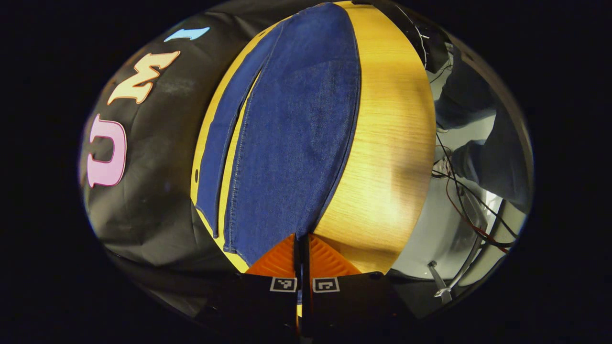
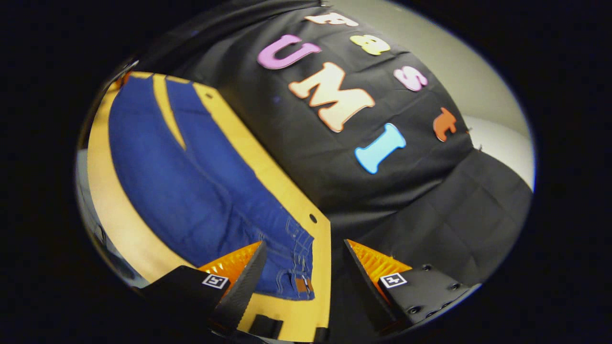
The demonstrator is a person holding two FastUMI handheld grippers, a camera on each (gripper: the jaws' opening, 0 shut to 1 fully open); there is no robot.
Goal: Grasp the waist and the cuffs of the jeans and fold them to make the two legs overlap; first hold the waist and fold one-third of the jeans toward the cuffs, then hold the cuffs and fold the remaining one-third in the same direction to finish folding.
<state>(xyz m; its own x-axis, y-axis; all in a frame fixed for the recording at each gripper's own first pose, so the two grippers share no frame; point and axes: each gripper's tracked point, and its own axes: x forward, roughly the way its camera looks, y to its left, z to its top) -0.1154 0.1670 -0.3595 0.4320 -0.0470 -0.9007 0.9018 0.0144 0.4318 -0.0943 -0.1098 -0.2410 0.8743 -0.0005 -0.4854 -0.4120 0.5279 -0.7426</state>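
Just ahead of the left gripper point(image 1: 301, 248), fingers pinched together on a cuff edge of the jeans point(image 1: 291, 143); right gripper point(image 2: 301, 267) wide open, empty, over the waist. Lower right, clamp the waistband, then fold both ends together.

Bare wooden tabletop point(image 1: 392, 143): open strip at 3 o'clock of the jeans point(image 1: 291, 143) in the left gripper view. Black booth cloth point(image 2: 382, 200): close against the table's edge at 2 o'clock in the right gripper view. Loose cables point(image 1: 459, 200): beyond the table's edge.
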